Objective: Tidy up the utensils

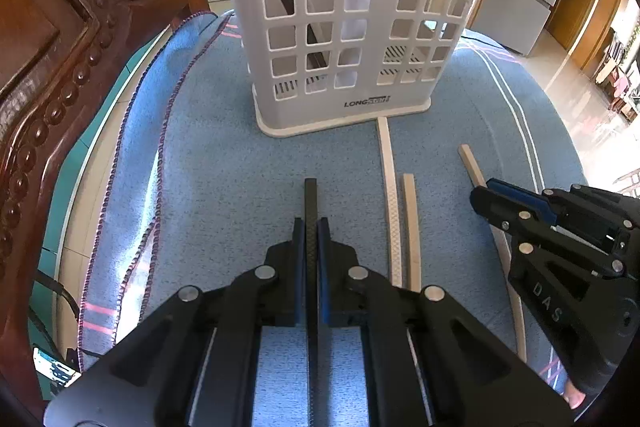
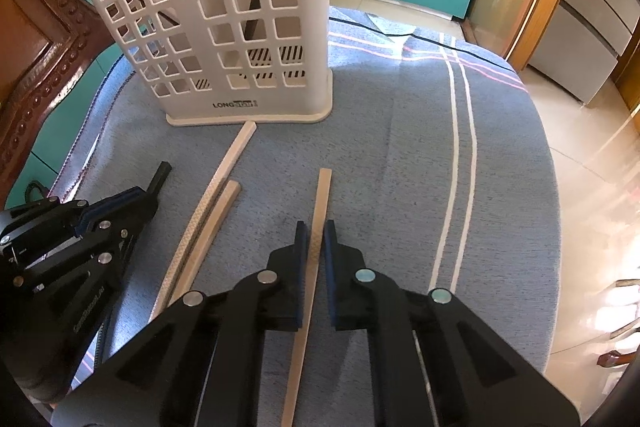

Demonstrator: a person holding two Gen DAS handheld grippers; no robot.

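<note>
The utensil holder [image 1: 344, 27], a white plastic basket with square holes, is seen standing upright on the far part of a blue cloth [image 1: 224, 163] that covers the table. "LONG" can be read on the holder's base in both views; the rest of the label is too small to tell. Dark sticks are seen leaning inside it through the holes, and their number cannot be told.

A carved brown wooden chair back [image 1: 60, 39] is seen at the far left, beside the table.

Four chopsticks are counted on the cloth near the holder: one black and three pale. The black chopstick [image 1: 310, 203] is clamped between the pads of the left gripper [image 1: 311, 227], its tip sticking out toward the holder; the jaws are closed tight against it. Two pale chopsticks lie side by side just to the right of it: a longer patterned chopstick [image 1: 390, 195], whose far end touches or nearly touches the holder's base, and a shorter plain chopstick [image 1: 412, 227]. The fourth chopstick [image 2: 318, 235] lies farther right, between the fingers of the right gripper [image 2: 317, 231]. The left pad sits against it while a narrow gap shows at the right pad, so the jaws stand slightly apart and no firm grasp is seen. "DAS" is read on the right gripper's side in the left wrist view.
</note>
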